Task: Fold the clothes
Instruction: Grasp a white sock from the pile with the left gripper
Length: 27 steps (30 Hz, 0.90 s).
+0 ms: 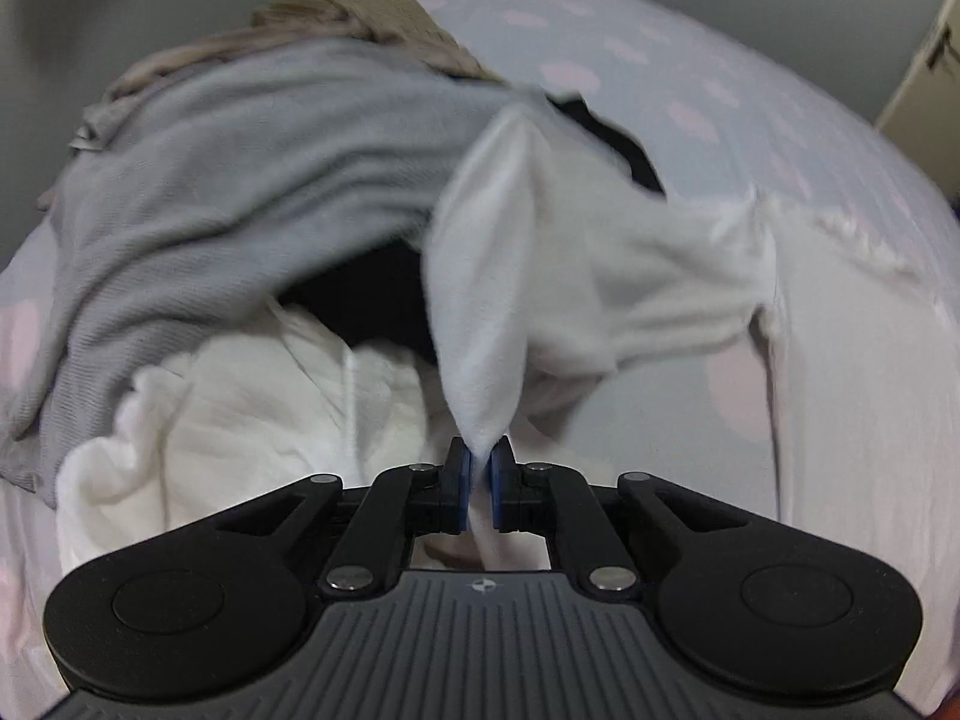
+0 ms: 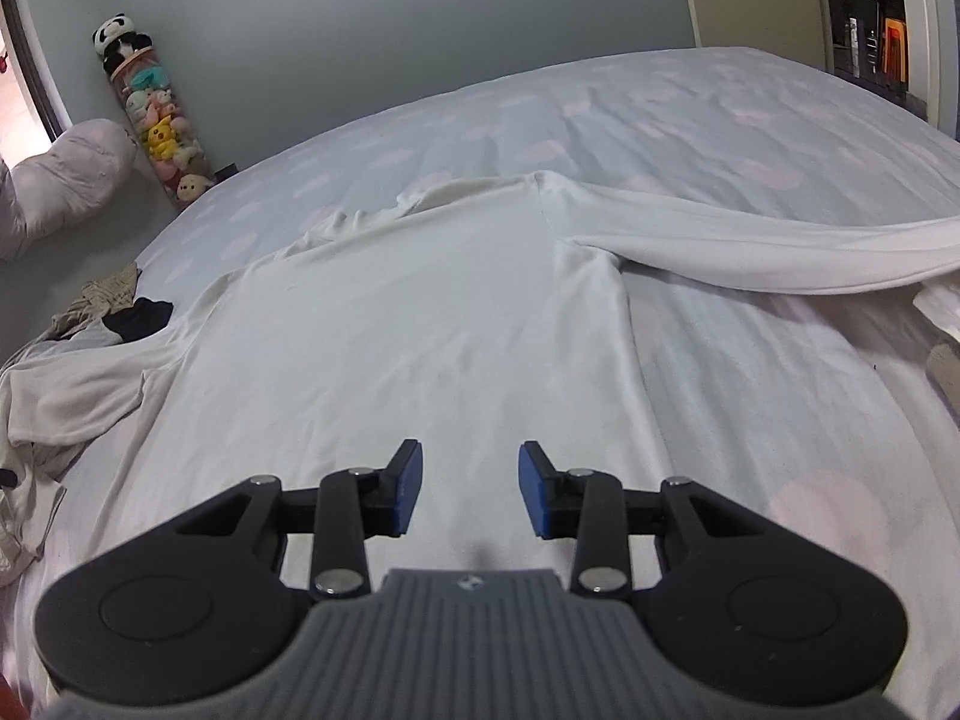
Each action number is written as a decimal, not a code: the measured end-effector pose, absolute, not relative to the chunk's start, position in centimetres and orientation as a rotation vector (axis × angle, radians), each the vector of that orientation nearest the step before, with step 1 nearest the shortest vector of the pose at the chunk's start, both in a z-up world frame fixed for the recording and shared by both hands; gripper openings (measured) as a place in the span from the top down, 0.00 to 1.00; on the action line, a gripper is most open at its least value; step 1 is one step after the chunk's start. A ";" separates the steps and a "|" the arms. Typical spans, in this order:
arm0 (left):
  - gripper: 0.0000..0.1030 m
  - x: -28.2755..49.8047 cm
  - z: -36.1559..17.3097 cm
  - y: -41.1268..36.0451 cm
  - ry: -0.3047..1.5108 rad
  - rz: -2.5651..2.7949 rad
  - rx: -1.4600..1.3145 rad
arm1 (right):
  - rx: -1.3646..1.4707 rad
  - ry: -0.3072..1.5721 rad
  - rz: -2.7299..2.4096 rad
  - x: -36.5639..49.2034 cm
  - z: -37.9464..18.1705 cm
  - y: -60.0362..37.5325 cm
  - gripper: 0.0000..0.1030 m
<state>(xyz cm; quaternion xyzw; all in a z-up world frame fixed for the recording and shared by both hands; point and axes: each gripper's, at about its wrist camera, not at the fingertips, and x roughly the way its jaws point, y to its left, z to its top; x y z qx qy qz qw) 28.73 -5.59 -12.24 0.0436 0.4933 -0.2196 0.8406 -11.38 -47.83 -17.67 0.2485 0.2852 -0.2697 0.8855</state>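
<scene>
A white long-sleeved shirt [image 2: 420, 312] lies spread flat on the bed, body toward me, one sleeve [image 2: 750, 240] stretched out to the right. In the left wrist view my left gripper [image 1: 479, 455] is shut on the tip of the shirt's other white sleeve [image 1: 492, 276], which rises from the pads in a tented fold. My right gripper [image 2: 470, 483] hovers open above the lower part of the shirt's body, with nothing between its blue pads [image 2: 410, 483].
A heap of other clothes sits at the left: a grey knit [image 1: 228, 180], a white garment [image 1: 240, 408], something black [image 1: 366, 300] and a beige piece [image 1: 360, 18]. The bed sheet [image 2: 720, 120] is pale with pink spots. A tube of plush toys [image 2: 162, 120] stands by the wall.
</scene>
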 end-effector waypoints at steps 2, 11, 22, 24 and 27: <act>0.97 28.7 -10.4 -5.3 0.997 -0.467 0.087 | 0.515 0.594 -0.562 -11.4 -17.7 -47.7 0.62; 0.97 29.4 -3.0 -10.8 0.806 -0.523 0.273 | 0.557 0.614 -0.560 -11.2 -18.6 -48.5 0.62; 0.95 33.2 -8.9 -19.5 0.969 -0.597 0.185 | 0.618 0.594 -0.559 -11.7 -19.2 -49.2 0.62; 0.85 33.8 -9.8 -19.3 0.985 -0.563 0.134 | 0.629 0.595 -0.560 -11.7 -19.4 -49.4 0.62; 0.67 34.0 -10.4 -18.5 0.996 -0.536 0.084 | 0.645 0.597 -0.559 -11.6 -19.7 -49.7 0.62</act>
